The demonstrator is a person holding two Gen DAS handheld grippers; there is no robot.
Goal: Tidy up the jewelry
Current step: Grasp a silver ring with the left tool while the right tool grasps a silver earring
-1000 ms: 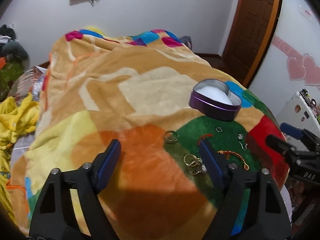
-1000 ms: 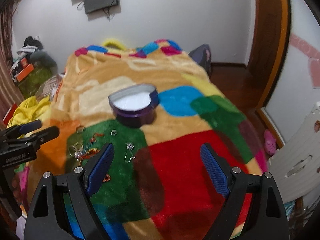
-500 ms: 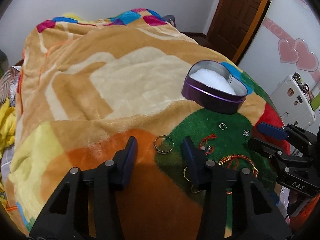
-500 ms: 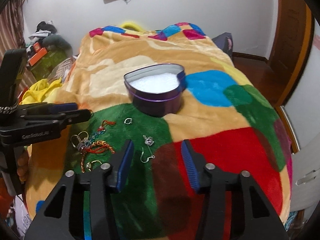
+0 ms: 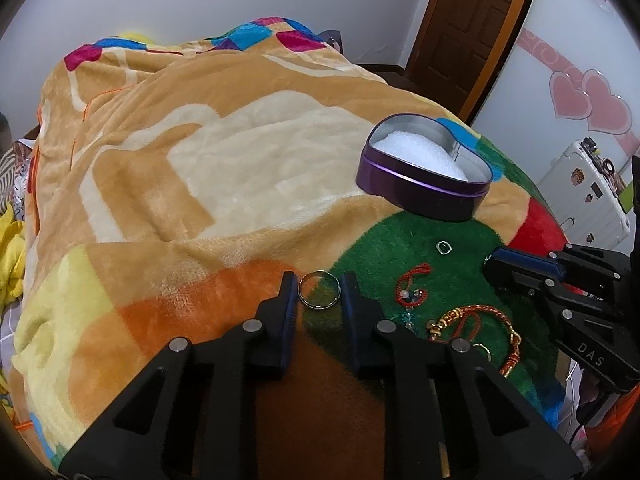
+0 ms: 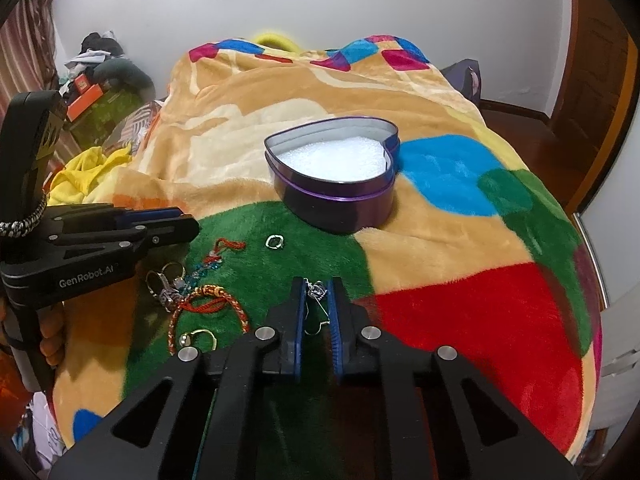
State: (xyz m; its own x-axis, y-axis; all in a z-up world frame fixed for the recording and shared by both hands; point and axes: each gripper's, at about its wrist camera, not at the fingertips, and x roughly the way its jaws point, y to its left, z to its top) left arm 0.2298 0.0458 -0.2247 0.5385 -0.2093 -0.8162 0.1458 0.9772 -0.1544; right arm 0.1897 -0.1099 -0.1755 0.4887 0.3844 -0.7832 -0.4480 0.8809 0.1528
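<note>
A purple heart-shaped tin (image 5: 424, 196) (image 6: 340, 208) with white foam inside stands open on the blanket. My left gripper (image 5: 319, 291) has its jaws closed against both sides of a silver ring (image 5: 319, 290) lying on the blanket. My right gripper (image 6: 317, 295) is closed down around a silver hook earring (image 6: 316, 300), which sits between the blue pads. On the green patch lie a small silver ring (image 6: 275, 241), a red beaded bracelet (image 5: 412, 288), an orange braided bracelet (image 6: 204, 300), gold rings (image 6: 198, 338) and a ring cluster (image 6: 168, 280).
The colourful blanket (image 5: 200, 160) covers a bed. A wooden door (image 5: 472, 20) and a white suitcase (image 5: 588, 200) are at the right. Yellow cloth (image 6: 88, 172) and clutter lie left of the bed.
Both grippers have moved down and forward and narrowed: the left one onto the silver ring, the right one onto the hook earring.
</note>
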